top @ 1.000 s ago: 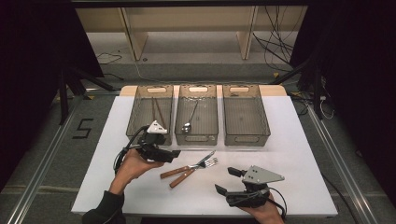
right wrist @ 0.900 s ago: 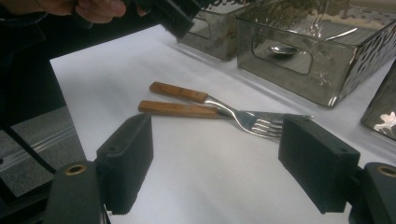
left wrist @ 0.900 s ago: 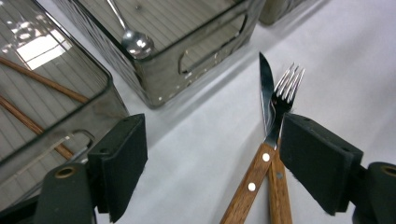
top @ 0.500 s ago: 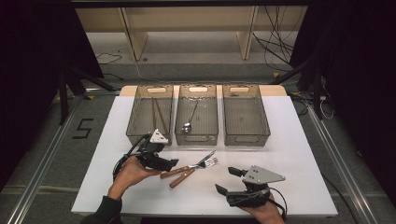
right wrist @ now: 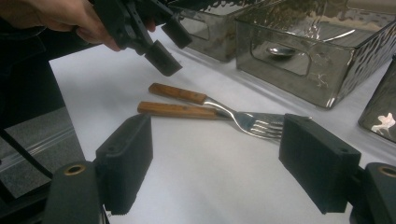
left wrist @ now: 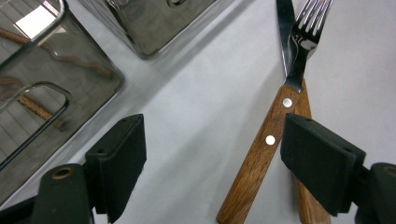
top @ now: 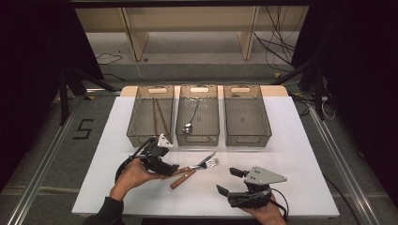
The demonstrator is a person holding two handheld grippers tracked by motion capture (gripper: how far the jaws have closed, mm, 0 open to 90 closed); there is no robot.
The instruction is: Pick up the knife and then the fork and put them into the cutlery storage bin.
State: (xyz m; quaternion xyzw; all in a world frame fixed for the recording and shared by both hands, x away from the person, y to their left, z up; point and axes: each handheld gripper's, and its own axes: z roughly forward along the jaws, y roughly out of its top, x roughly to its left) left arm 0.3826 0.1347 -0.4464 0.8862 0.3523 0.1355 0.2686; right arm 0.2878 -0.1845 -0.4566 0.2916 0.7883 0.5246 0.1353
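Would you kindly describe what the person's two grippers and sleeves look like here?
Both grippers are black with blocky black foam pads on two jaws. The left gripper carries a small pale three-cornered plate and a black cable looping behind it. The right gripper has a larger grey three-cornered plate with dark dots and a black cable. The left forearm wears a dark sleeve.

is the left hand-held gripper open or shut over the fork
Open. In the left gripper view its jaws stand wide apart; the fork lies on the table just inside the right jaw, ungripped, crossing the knife.
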